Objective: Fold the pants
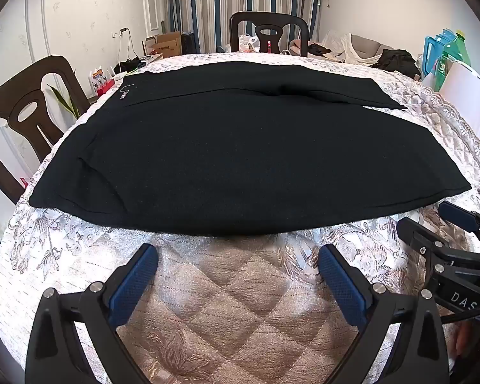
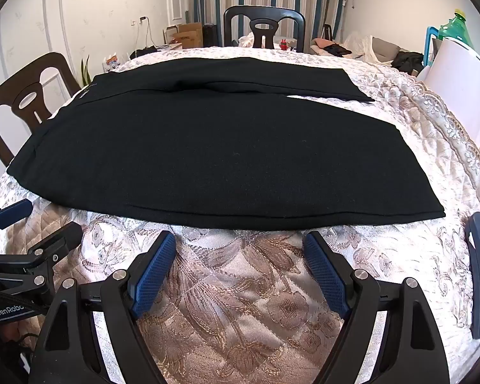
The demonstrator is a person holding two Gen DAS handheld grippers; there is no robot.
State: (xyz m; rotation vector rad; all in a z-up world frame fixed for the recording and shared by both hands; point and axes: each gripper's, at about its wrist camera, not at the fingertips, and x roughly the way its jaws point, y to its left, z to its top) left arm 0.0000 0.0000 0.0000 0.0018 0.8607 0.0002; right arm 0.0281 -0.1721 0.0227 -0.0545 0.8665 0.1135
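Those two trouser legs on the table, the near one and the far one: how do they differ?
The near leg lies flat and smooth, its hem nearer the open right gripper; the far leg shows a crease along it, and looks narrower from here. The near leg's edge faces the open left gripper; the far leg lies towards the chair. Both are black, spread on the quilted tablecloth.

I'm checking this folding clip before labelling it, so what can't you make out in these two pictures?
- Small white logo on the black pants, left wrist view: too small to read.
- Tablecloth under the pants, both views: hidden by the cloth.
- Right tongs in the left wrist view: cut off by the picture's edge.
- Left tongs in the right wrist view: likewise cut off.
- Cardboard box print: blurred, far away.
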